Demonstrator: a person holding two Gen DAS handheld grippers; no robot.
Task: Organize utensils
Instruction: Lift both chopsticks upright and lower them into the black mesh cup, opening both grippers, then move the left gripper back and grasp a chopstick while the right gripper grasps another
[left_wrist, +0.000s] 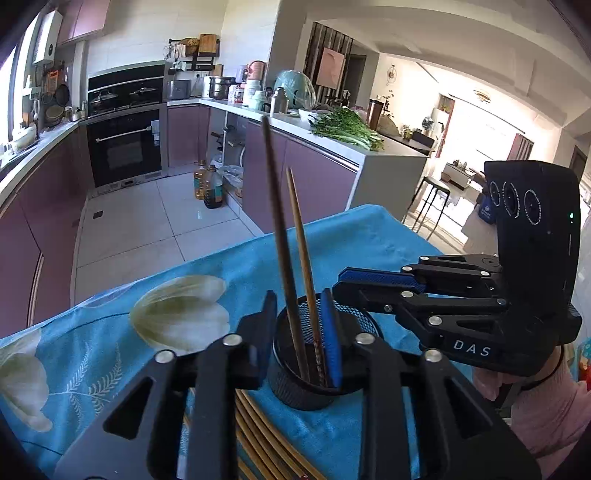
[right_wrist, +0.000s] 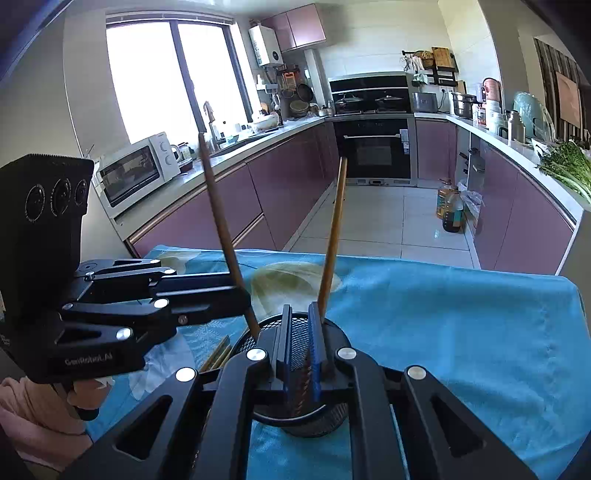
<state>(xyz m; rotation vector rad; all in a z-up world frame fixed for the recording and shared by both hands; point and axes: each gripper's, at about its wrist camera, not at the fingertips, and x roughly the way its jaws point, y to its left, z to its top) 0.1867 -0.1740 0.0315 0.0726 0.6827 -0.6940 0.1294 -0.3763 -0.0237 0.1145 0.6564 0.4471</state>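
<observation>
- The black mesh cup (left_wrist: 295, 391) stands upright on the blue flower-print cloth (left_wrist: 110, 369) that covers the worktop. It is the landmark for all items below.
- Two chopsticks stand inside the cup, tips down, slightly tilted and spreading apart towards the top.
- The dark chopstick (left_wrist: 280, 240) is the longer of the two as seen. The light chopstick (left_wrist: 301, 240) stands just beside it and shows a patterned lower end.
- The left tool (left_wrist: 298, 299) sits directly above the cup rim, angled downward. Its fingers are spread, with both chopsticks in the gap. Neither pad presses on a chopstick.
- The right tool (right_wrist: 300, 310) points at the cup from the opposite side, its tips near the rim. A narrow gap remains between its blue pads. The mesh and the light chopstick's lower end show through this gap; nothing is pinched.
- Loose chopsticks (left_wrist: 258, 435) lie flat on the cloth, just beside the cup base, under the left tool.
- A pink-sleeved hand (left_wrist: 546, 413) holds the right tool, well apart from the cup.
</observation>
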